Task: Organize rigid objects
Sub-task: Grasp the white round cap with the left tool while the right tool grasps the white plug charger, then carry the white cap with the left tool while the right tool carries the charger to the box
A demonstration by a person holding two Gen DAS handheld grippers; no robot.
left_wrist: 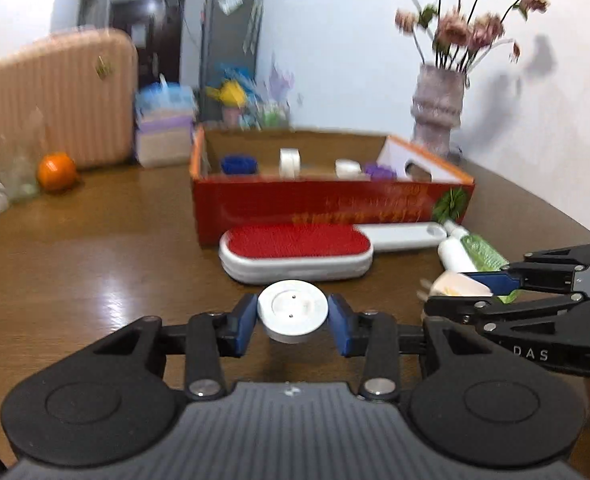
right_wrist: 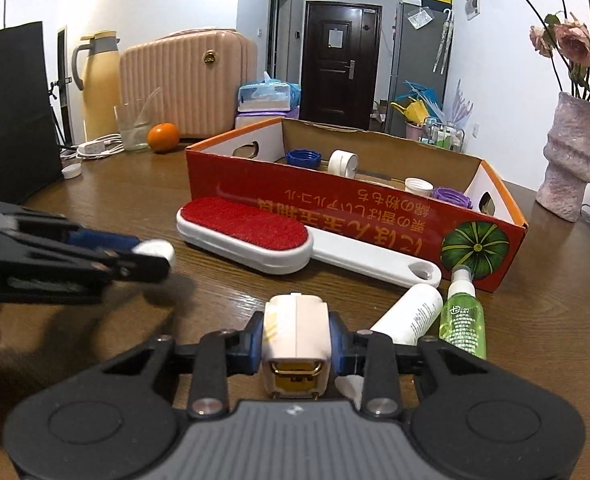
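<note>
We hold the left gripper (left_wrist: 293, 322) clamped on a round white lid (left_wrist: 293, 310), its blue pads pressing the lid's two sides just above the brown wooden table (left_wrist: 95, 248). Our right gripper (right_wrist: 295, 344) is clamped on a small cream case (right_wrist: 295, 332) with a gold clasp facing the camera, also held just over the table. Ahead of both lies a lint brush (right_wrist: 243, 236) with a red pad and a long white handle, flat on the table along the front wall of the red cardboard box (right_wrist: 335, 216). Inside the box we see a blue cap (right_wrist: 303, 157) near the far left corner, a white roll (right_wrist: 343, 163) standing on edge beside it, a white cap (right_wrist: 418, 187) and a purple cap (right_wrist: 451, 196) toward the right end. A white bottle (right_wrist: 409, 314) and a green spray bottle (right_wrist: 462, 312) lie side by side on the table before the box's right front corner. An orange (right_wrist: 163, 137) sits toward the table's far left edge, and a vase (right_wrist: 571, 156) of flowers stands toward the far right edge.
</note>
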